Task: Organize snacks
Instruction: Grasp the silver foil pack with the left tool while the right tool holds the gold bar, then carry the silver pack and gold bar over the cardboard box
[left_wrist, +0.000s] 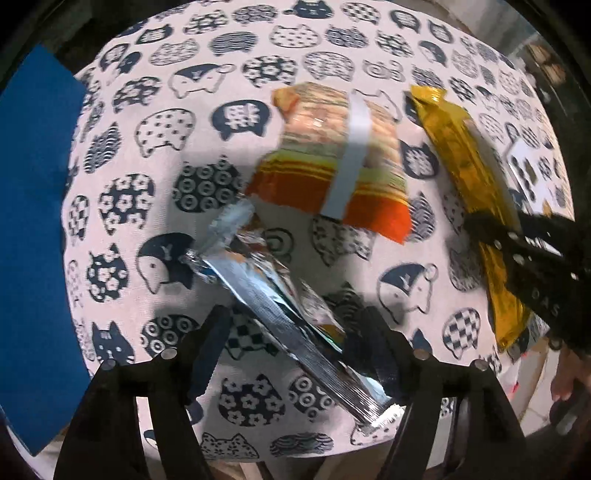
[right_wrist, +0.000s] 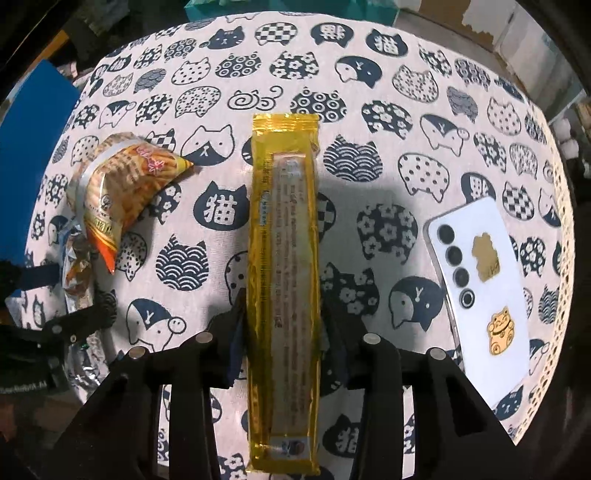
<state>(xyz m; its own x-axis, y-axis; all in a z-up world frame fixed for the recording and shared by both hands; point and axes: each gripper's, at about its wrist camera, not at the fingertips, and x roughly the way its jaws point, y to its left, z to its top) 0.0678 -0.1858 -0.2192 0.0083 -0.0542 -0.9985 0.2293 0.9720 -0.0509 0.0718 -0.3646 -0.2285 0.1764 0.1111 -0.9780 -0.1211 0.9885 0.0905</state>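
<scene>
My right gripper (right_wrist: 282, 314) is shut on a long gold snack packet (right_wrist: 283, 258) that runs straight out between its fingers over the cat-print tablecloth (right_wrist: 369, 110). The gold packet also shows in the left wrist view (left_wrist: 476, 177), with the right gripper (left_wrist: 524, 251) clamped on it. My left gripper (left_wrist: 291, 325) is open around a silver foil packet (left_wrist: 280, 310) that lies diagonally between its fingers. An orange chip bag (left_wrist: 332, 158) lies just beyond the foil packet; it also shows in the right wrist view (right_wrist: 122, 192).
A white phone (right_wrist: 484, 280) with gold stickers lies on the right of the round table. A blue panel (left_wrist: 33, 221) stands off the table's left edge. The left gripper (right_wrist: 74, 325) shows at the left of the right wrist view.
</scene>
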